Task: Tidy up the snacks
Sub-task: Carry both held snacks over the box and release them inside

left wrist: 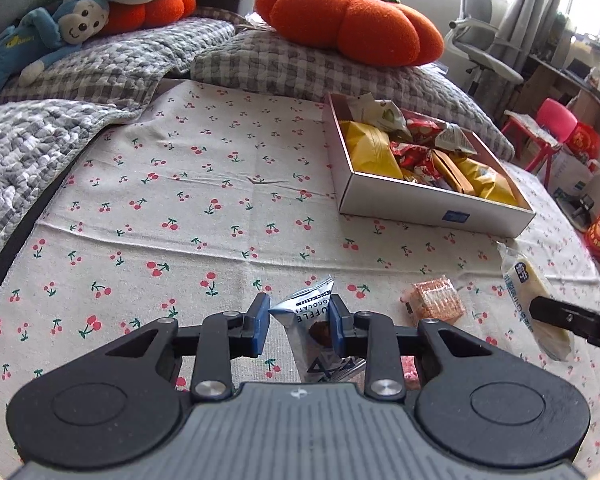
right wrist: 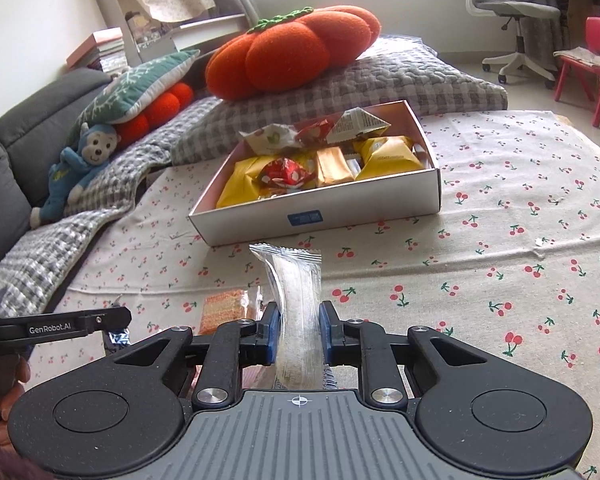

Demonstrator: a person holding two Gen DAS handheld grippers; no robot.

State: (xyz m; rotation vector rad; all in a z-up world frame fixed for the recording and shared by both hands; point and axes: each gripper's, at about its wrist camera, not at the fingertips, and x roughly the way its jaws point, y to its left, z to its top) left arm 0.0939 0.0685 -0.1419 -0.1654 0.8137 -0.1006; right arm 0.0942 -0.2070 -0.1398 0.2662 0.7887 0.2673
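Right now I have a snack in each claw. My left gripper [left wrist: 300,326] is pinching the silver chocolate packet [left wrist: 314,326] by its sides, the blue pads pressed in near its top so the bottom hangs free under the fingers. My right gripper [right wrist: 299,336] is pressed together on the clear long packet [right wrist: 298,300], which stands up between the pads with its crimped end pointing toward the far side; holding it along its length keeps the thin wrapper from folding over.

The white box [right wrist: 340,210] sits farther off on the cherry-print cloth [right wrist: 500,240], already packed with yellow and red wrappers [right wrist: 284,174], so I judge it is where both packets belong. From the left wrist view the box lies far and to the right; from the right wrist view it is straight ahead, just beyond the clear packet's tip.

One small orange wafer packet [left wrist: 434,300] lies loose on the cloth, near, between my two claws. I expect that one comes after these two are dropped in.
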